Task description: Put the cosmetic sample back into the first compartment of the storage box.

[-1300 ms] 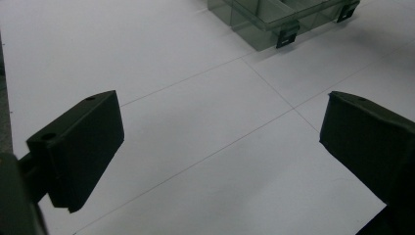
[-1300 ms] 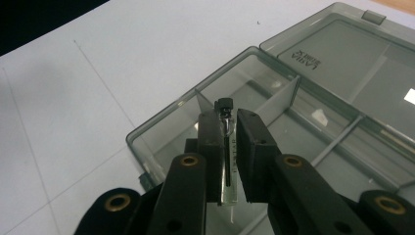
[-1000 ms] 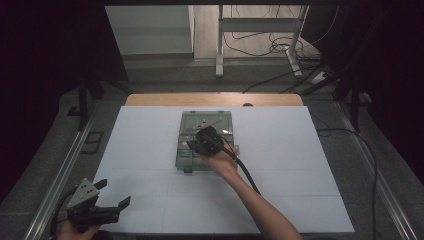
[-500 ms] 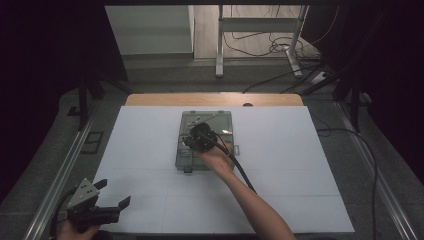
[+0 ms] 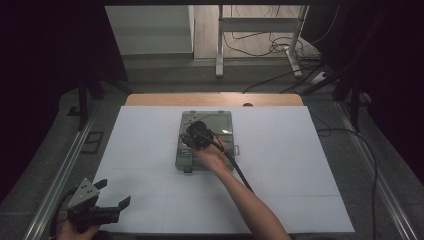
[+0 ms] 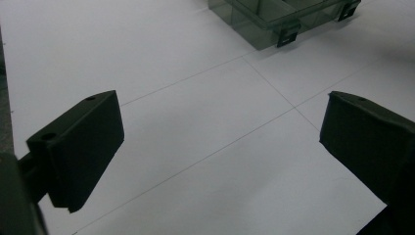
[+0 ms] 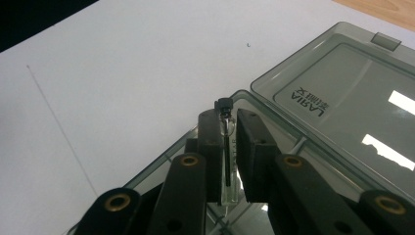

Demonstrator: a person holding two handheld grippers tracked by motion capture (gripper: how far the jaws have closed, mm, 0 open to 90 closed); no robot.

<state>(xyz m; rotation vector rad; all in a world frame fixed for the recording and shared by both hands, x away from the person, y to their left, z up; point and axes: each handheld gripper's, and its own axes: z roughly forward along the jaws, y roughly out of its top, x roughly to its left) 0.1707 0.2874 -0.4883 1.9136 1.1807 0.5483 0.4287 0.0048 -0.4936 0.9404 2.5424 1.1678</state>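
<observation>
1. The open lid of the clear grey plastic box [image 7: 342, 103] carries raised lettering that reads "LARIA", upside down in the right gripper view, followed by characters too small for me to read.
2. My right tool [image 7: 229, 147] is nearly closed, its two black jaws pinching a small glass vial [image 7: 228, 161] between them.
3. The vial is clear and slim, with a black cap at its top and a dark stem running down inside; faint printing on the glass is unreadable.
4. The vial stands upright in my grip, at the centre of the right gripper view, above the box's near edge.
5. In the high view, my right tool [image 5: 196, 136] sits over the box [image 5: 220, 122] at the centre of the white table [image 5: 300, 165].
6. My left tool [image 5: 112, 196] is wide open and holds nothing, at the lower left of the high view, over the table's near edge.
</observation>
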